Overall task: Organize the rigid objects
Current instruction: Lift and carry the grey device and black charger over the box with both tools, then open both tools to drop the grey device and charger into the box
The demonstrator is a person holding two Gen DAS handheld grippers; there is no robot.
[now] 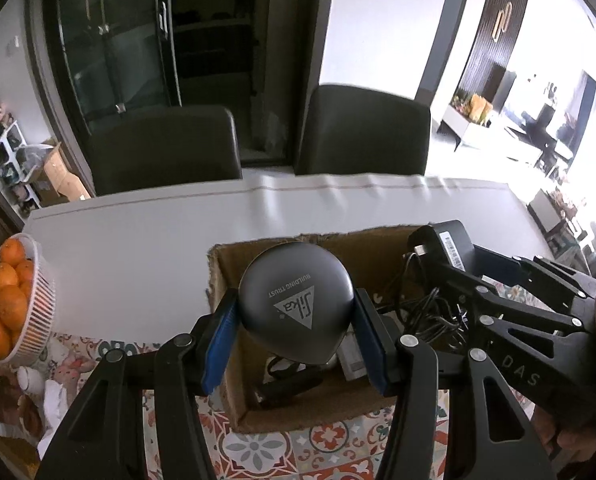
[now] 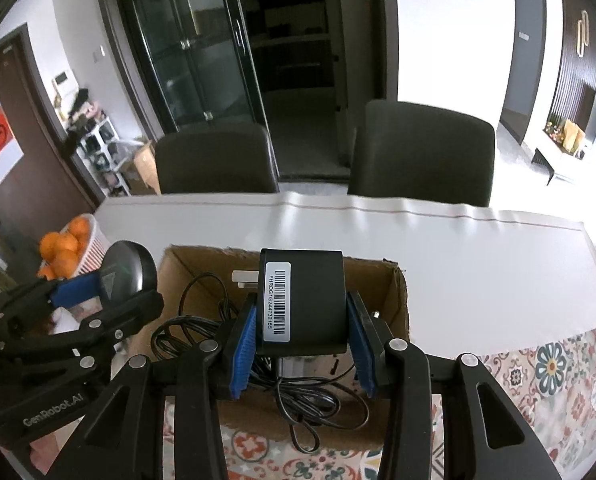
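My left gripper (image 1: pixel 296 314) is shut on a dark grey rounded case (image 1: pixel 294 304) with a triangle logo, held above the open cardboard box (image 1: pixel 234 360). My right gripper (image 2: pixel 302 320) is shut on a black power adapter (image 2: pixel 302 300) with a barcode label; its black cable (image 2: pixel 318 396) hangs down into the same box (image 2: pixel 398 300). In the left wrist view the adapter (image 1: pixel 446 246) and right gripper show at the right over the box. In the right wrist view the case (image 2: pixel 126 270) and left gripper show at the left.
A white basket of oranges (image 1: pixel 6 304) stands at the table's left edge and also shows in the right wrist view (image 2: pixel 68 250). The white table (image 1: pixel 138 236) has a patterned cloth (image 2: pixel 558 372) at the near side. Two dark chairs (image 2: pixel 422 152) stand behind the table.
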